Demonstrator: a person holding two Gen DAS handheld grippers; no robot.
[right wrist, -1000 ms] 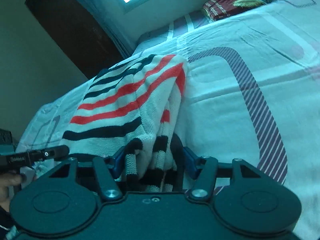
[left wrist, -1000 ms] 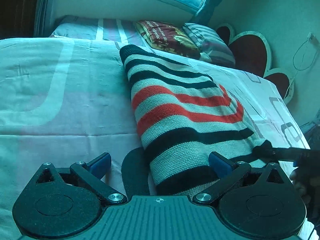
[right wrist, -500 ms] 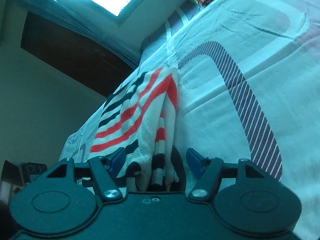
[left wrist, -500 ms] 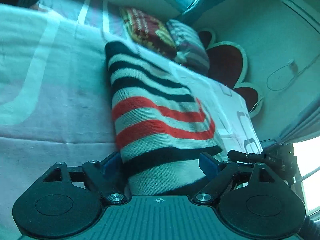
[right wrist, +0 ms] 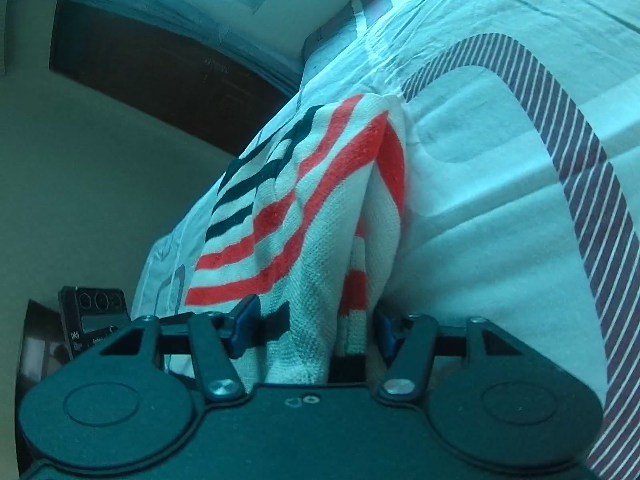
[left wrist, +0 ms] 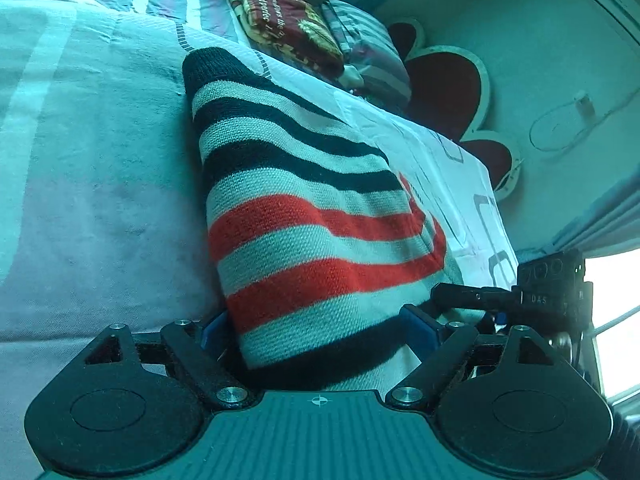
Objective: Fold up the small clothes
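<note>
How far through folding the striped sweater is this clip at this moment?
Done: the striped sweater lies on the bed already doubled lengthwise, layered edges showing in the right wrist view. In hand: its near end sits between the fingers of both the left gripper and the right gripper, whose jaws have just been closing. Left: carrying that end over toward the far end; no cross fold shows yet.

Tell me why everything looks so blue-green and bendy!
Left wrist view: a teal tint washes the bed and striped sweater, and the window corner glares white. Right wrist view: same tint, the fisheye curving the bed's edge.
</note>
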